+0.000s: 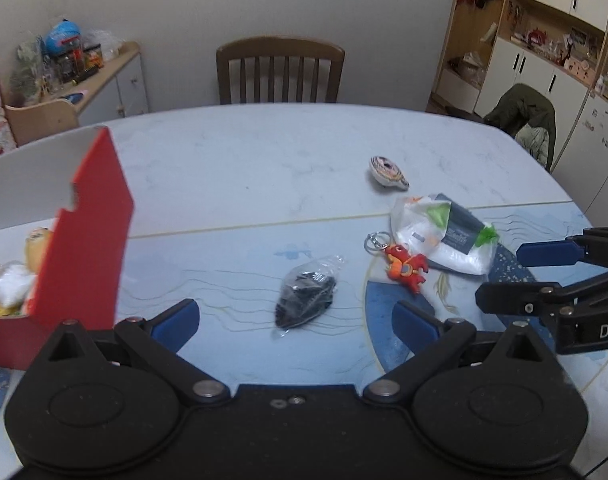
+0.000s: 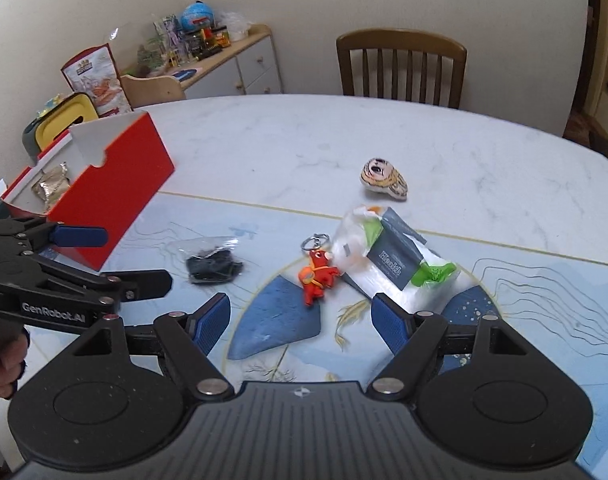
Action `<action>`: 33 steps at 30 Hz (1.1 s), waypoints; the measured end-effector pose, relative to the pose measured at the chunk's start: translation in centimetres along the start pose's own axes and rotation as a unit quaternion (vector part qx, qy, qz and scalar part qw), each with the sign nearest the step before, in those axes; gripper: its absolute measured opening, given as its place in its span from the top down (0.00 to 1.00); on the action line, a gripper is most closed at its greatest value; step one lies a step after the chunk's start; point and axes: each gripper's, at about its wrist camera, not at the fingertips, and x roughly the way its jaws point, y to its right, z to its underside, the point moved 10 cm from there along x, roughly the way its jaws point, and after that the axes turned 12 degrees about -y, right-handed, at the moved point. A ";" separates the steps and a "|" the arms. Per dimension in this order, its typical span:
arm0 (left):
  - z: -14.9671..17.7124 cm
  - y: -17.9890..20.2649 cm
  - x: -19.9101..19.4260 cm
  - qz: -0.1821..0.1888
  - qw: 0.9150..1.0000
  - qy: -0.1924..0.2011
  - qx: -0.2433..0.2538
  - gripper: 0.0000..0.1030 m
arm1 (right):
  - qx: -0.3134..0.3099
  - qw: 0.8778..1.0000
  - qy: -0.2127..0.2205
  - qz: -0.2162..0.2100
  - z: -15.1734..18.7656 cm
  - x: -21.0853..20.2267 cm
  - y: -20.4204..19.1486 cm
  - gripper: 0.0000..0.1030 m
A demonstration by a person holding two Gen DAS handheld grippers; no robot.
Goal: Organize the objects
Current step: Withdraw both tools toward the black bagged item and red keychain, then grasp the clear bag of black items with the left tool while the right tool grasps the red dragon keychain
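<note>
— While both tongs hang empty over the bench [image 1: 264,152], where do the loose things lie?

— All read from the red box [image 2: 116,200], which stands open and already holds a few soft toys and a foil packet. Nearest it, just off its long side: the bagged black item [image 2: 212,264]. Beyond that, the red keychain figure [image 2: 317,276], touching the edge of the white plastic packet [image 2: 387,260]. Farthest out, well apart from the box, the striped plush [image 2: 383,182].

— Tongs?

— Left tongs [image 1: 296,318] spread wide, lined up on the black bag, nothing between them. Right tongs [image 2: 300,320] also wide and empty, pointed at the keychain and packet.

— Risks, as you judge them?

— Three. Keychain and packet touch — closing on one may drag the other. The black bag's film looks slick and loose, so a pinch on film alone could slip. And both tools sit close together near the box — reaching at once, they could knock each other or the box's raised flap.
</note>
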 end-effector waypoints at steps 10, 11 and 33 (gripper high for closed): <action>-0.9 -0.7 4.3 -0.005 1.000 -0.022 -0.007 0.04 | 0.048 0.998 -0.033 -0.022 -0.3 4.6 1.2 0.41; -0.9 -0.9 4.6 -0.006 1.000 -0.025 -0.006 0.04 | 0.052 0.998 -0.036 -0.025 -0.4 5.0 1.2 0.43; -1.2 0.0 6.8 0.005 0.999 -0.031 0.036 0.51 | 0.095 0.993 -0.063 0.006 -1.7 8.8 1.5 0.73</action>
